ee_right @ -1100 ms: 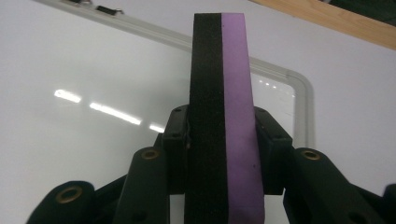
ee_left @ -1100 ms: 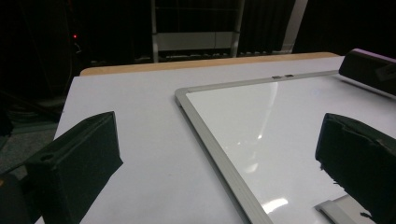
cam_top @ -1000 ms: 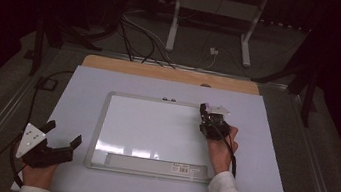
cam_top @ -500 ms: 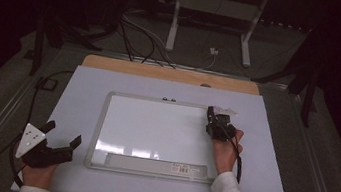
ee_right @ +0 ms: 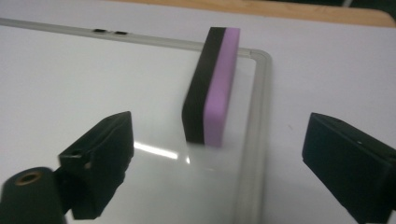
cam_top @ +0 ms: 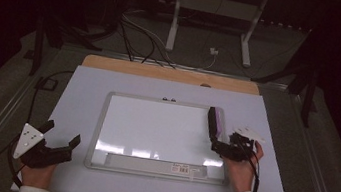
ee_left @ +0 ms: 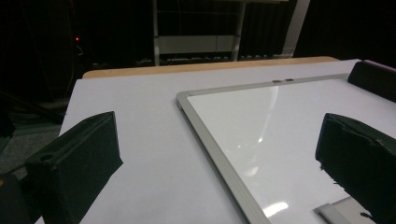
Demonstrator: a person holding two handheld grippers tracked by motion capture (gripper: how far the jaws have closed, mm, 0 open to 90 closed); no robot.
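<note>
A black-and-purple eraser (cam_top: 213,123) (ee_right: 212,84) stands on its long edge at the right side of the whiteboard (cam_top: 153,129) (ee_right: 93,79), near the top right corner. My right gripper (cam_top: 219,144) (ee_right: 219,128) sits just short of it; its jaws have just been opening and stand wide, with the eraser ahead of them and untouched. My left gripper (cam_top: 61,133) (ee_left: 219,140) rests open and empty at the table's near left, facing the whiteboard (ee_left: 280,130). The eraser's dark end (ee_left: 373,77) shows far right in the left gripper view.
The whiteboard lies on a pale table top (cam_top: 83,94) with a wooden strip (cam_top: 171,74) along its far edge. A marker tray with a barcode label (cam_top: 183,168) runs along the board's near rim. Cables and a stand's legs (cam_top: 208,25) lie on the floor beyond.
The right gripper has let go of the eraser, opened its jaws, and drawn back toward the near right. The eraser stays standing on the board. The left gripper has not moved.
</note>
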